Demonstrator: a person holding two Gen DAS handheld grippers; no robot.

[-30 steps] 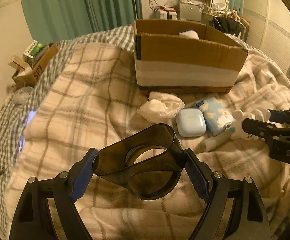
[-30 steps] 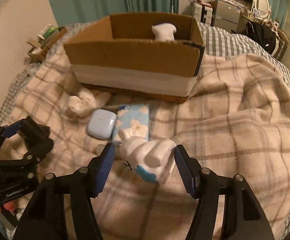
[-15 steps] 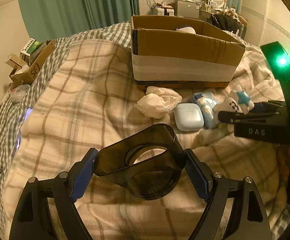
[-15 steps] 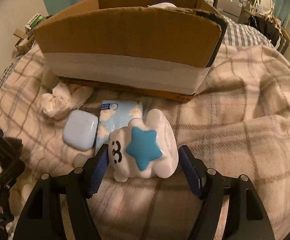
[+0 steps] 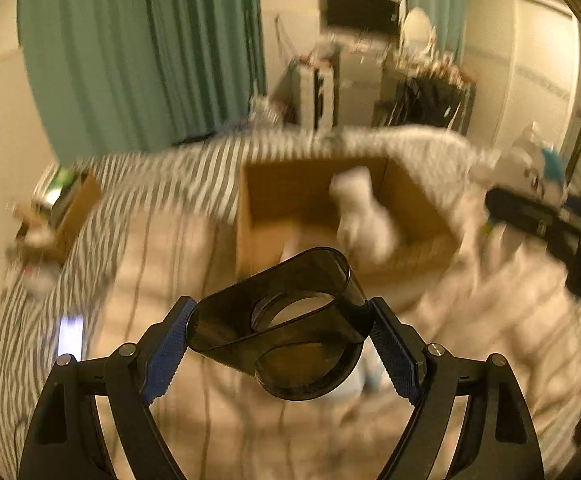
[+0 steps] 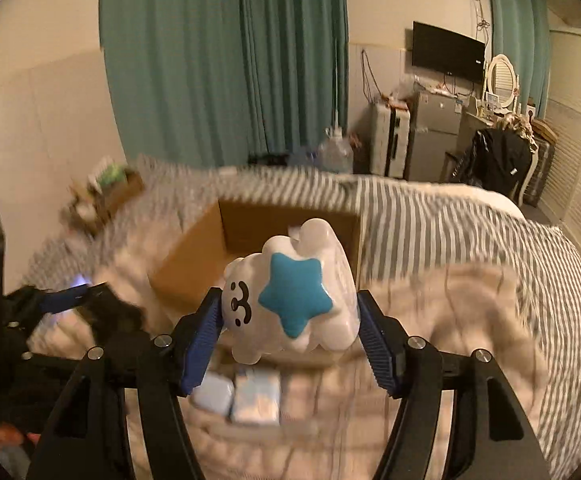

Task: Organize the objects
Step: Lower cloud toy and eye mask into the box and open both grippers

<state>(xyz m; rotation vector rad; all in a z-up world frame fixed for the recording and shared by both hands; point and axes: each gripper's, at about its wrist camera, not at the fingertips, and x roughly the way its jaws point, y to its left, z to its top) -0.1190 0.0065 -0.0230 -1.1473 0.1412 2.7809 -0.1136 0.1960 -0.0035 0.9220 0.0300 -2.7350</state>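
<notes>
My left gripper [image 5: 278, 344] is shut on a dark translucent plastic cup [image 5: 290, 332] and holds it above the plaid blanket, in front of the open cardboard box [image 5: 274, 196]. A white soft object [image 5: 362, 216] lies inside the box. My right gripper [image 6: 288, 328] is shut on a white cloud toy with a blue star [image 6: 294, 300], held high near the box [image 6: 194, 256]. The toy and right gripper also show at the right of the left wrist view [image 5: 530, 176]. A white earbud case [image 6: 212, 396] and a blue patterned packet [image 6: 256, 400] lie on the blanket below.
The bed has a plaid blanket [image 6: 470, 320] over a striped sheet [image 6: 430, 208]. A small box of clutter [image 5: 70, 200] sits at the bed's left edge. Green curtains, a fridge and a dark chair stand behind the bed.
Both grippers have risen and tilted up. The cloud toy is lifted off the blanket toward the box. The cup has moved closer to the box. Both views are blurred by motion.
</notes>
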